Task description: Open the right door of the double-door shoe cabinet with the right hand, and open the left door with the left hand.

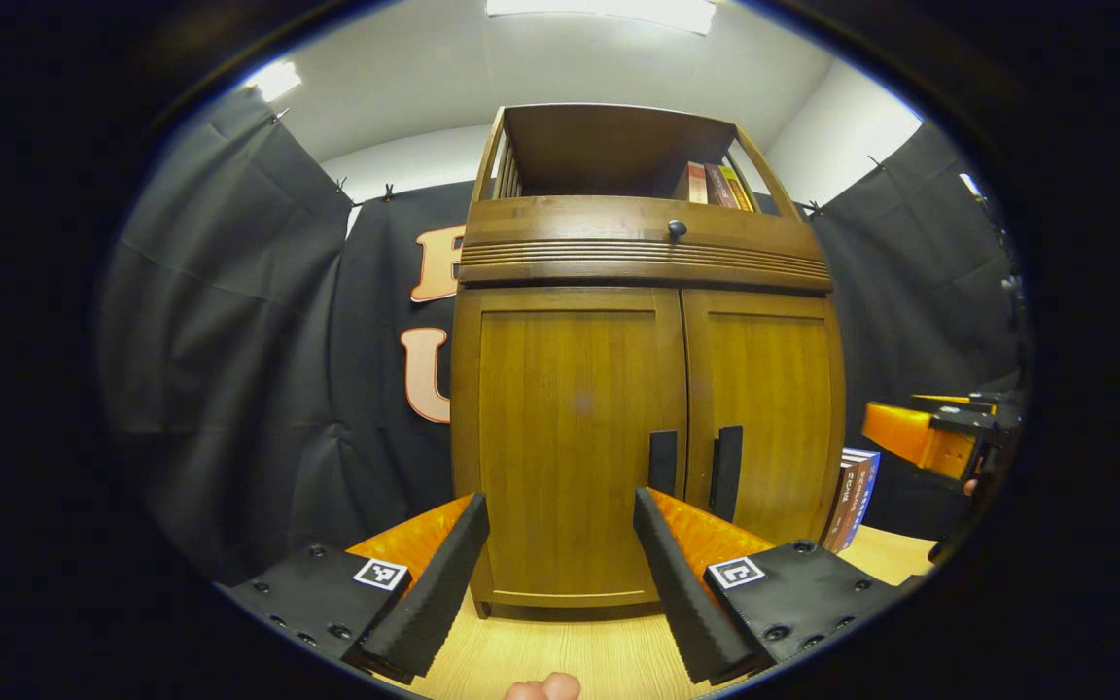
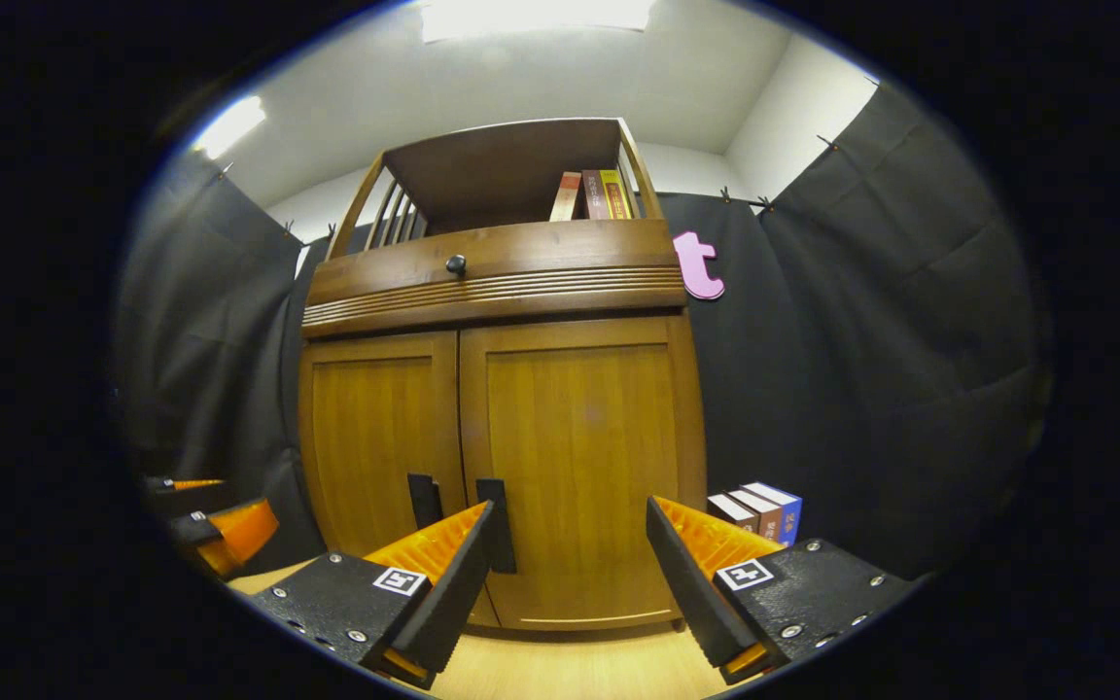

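Note:
A brown wooden shoe cabinet [image 1: 643,258] stands on a light wood table, both doors closed. Its left door [image 1: 570,437] carries a dark vertical handle [image 1: 662,462] at the inner edge, and the right door [image 1: 764,428] has its own handle [image 1: 725,472]. My left gripper [image 1: 560,525] is open in front of the left door, a short way off it. In the right gripper view the right door [image 2: 584,467] and its handle [image 2: 496,520] face me, beside the left door's handle [image 2: 423,501]. My right gripper [image 2: 570,535] is open before the right door, its left finger [image 2: 453,574] overlapping the handle.
Books [image 1: 716,185] stand in the open shelf on top, above a drawer front with a round knob [image 1: 677,229]. More books [image 2: 759,510] stand right of the cabinet on the table [image 1: 560,656]. Black cloth walls surround the booth. The other gripper shows at the right edge [image 1: 929,437] and the left edge [image 2: 220,530].

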Available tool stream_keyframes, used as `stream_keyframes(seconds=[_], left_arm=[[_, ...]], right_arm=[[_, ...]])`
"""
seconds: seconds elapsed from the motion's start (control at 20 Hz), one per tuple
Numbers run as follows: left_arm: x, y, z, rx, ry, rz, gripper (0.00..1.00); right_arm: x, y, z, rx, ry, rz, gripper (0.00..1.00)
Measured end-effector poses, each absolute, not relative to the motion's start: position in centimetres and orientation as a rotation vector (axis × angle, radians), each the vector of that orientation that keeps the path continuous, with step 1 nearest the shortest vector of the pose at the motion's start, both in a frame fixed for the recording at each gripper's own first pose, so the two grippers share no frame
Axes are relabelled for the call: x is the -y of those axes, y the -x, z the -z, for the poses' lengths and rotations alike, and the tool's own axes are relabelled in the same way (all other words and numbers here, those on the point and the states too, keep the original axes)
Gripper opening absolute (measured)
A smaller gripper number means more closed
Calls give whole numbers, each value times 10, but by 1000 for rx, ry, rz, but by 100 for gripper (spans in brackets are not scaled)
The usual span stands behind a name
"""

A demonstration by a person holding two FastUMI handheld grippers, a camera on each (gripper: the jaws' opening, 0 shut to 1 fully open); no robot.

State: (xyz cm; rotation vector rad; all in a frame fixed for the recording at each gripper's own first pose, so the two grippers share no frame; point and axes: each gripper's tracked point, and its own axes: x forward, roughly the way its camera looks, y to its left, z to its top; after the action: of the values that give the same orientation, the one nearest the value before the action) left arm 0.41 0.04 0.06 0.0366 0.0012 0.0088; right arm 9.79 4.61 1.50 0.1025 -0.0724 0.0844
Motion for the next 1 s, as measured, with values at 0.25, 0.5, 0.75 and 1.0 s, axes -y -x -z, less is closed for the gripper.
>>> stream_keyframes(seconds=[0.25,0.5,0.75,1.0], left_arm=[[-9,13,0,-15,15,-14,96],[-37,32,-1,-28,14,-62,98],[-55,39,-8,-13,-22,-108,94],[-56,37,-10,-6,-18,-100,96]], right_arm=[[-81,-165,8,2,-91,-163,93],[-113,-228,43,-66,-50,-187,93],[-114,-263,72,-98,40,-127,93],[-118,-272,89,-128,20,-128,100]])
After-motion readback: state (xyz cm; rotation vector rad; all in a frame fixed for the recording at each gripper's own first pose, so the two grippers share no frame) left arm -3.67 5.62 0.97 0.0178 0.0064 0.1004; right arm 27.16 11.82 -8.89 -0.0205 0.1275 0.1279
